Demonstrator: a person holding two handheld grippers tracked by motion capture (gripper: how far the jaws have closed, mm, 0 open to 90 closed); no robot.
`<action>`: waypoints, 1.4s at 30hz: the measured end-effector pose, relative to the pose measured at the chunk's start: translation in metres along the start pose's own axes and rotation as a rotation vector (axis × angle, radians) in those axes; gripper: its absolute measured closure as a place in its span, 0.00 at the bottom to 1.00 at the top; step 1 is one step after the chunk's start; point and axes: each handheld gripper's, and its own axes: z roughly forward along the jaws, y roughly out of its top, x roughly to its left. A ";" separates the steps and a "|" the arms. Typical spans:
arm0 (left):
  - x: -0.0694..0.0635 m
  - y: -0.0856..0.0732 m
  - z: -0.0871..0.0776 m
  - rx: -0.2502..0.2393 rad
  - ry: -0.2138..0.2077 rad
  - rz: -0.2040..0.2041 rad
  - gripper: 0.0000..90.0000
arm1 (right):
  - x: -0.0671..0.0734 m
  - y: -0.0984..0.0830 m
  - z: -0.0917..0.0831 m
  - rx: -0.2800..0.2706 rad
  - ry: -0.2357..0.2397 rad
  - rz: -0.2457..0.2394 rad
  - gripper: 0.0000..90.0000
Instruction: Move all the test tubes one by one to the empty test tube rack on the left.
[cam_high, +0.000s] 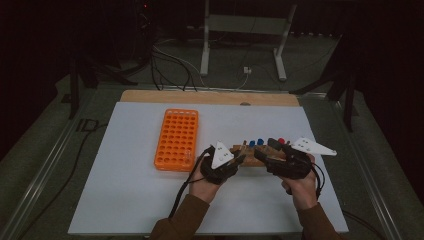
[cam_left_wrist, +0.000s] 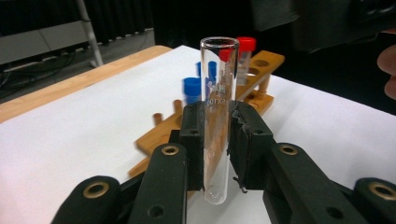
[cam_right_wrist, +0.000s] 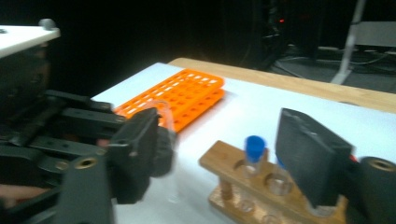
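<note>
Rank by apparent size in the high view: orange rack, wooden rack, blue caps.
1. orange rack
2. wooden rack, partly hidden behind both grippers, so its full extent is unsure
3. blue caps, tiny

Room around me dark. Grey floor (cam_high: 50, 165), cables (cam_high: 170, 65) trailing behind my white surface (cam_high: 125, 200), wooden edge (cam_high: 210, 97) beyond, pale metal stand (cam_high: 245, 25) farther back.
</note>
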 end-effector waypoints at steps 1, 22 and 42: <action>0.003 -0.001 -0.003 -0.003 0.007 -0.002 0.85 | -0.002 0.000 -0.001 -0.003 -0.011 0.004 0.25; 0.063 -0.021 -0.075 -0.068 0.147 -0.121 0.85 | -0.024 -0.006 -0.002 0.036 -0.115 0.032 0.00; 0.092 -0.052 -0.104 -0.046 0.252 -0.144 0.85 | -0.029 -0.006 -0.007 0.022 -0.125 0.051 0.00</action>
